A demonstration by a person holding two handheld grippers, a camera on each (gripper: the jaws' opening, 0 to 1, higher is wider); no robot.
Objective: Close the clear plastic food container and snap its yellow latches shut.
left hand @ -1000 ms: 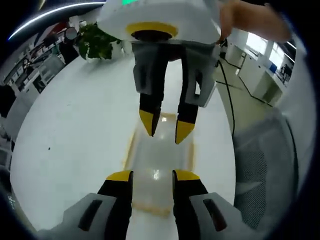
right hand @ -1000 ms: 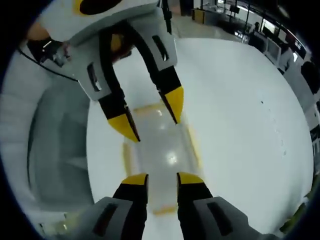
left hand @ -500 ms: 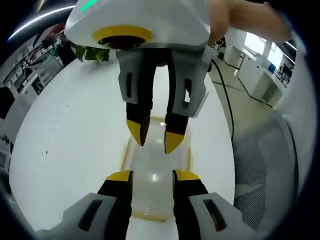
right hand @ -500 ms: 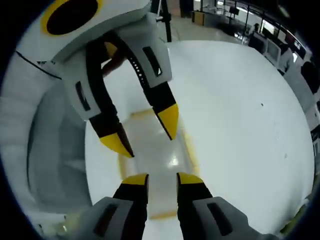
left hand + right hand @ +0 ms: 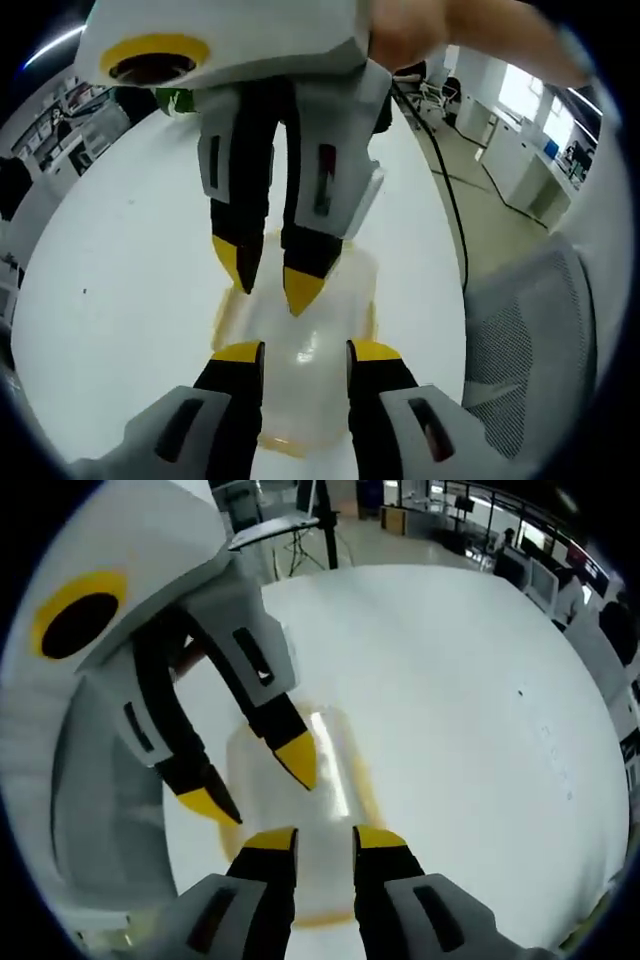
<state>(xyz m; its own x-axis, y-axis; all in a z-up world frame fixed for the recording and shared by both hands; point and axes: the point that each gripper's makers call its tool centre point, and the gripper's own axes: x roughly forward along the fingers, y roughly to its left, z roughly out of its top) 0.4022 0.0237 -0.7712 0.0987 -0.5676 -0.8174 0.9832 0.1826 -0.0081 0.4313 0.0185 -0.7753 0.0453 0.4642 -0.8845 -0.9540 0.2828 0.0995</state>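
The clear plastic container [image 5: 303,395] with yellow edge latches lies flat on the white table [image 5: 120,280], stretching away between both grippers. In the left gripper view my left gripper [image 5: 305,352] stands open over its near end. My right gripper [image 5: 271,281] points down from above at the far end, jaws apart. In the right gripper view my right gripper [image 5: 324,840] is open over the container [image 5: 335,770], and my left gripper [image 5: 251,780] reaches in from the upper left, open, its tips just over the lid. A yellow latch [image 5: 318,918] shows at the near end.
A grey mesh office chair [image 5: 530,340] stands beside the table edge, also seen as the chair [image 5: 100,810] in the right gripper view. A black cable [image 5: 455,210] trails along the floor. A potted plant [image 5: 178,100] sits far back. A person's hand [image 5: 430,35] holds the right gripper.
Both grippers have drawn closer to each other and lower over the container, which now looks larger in both views. The jaws of each stay apart.
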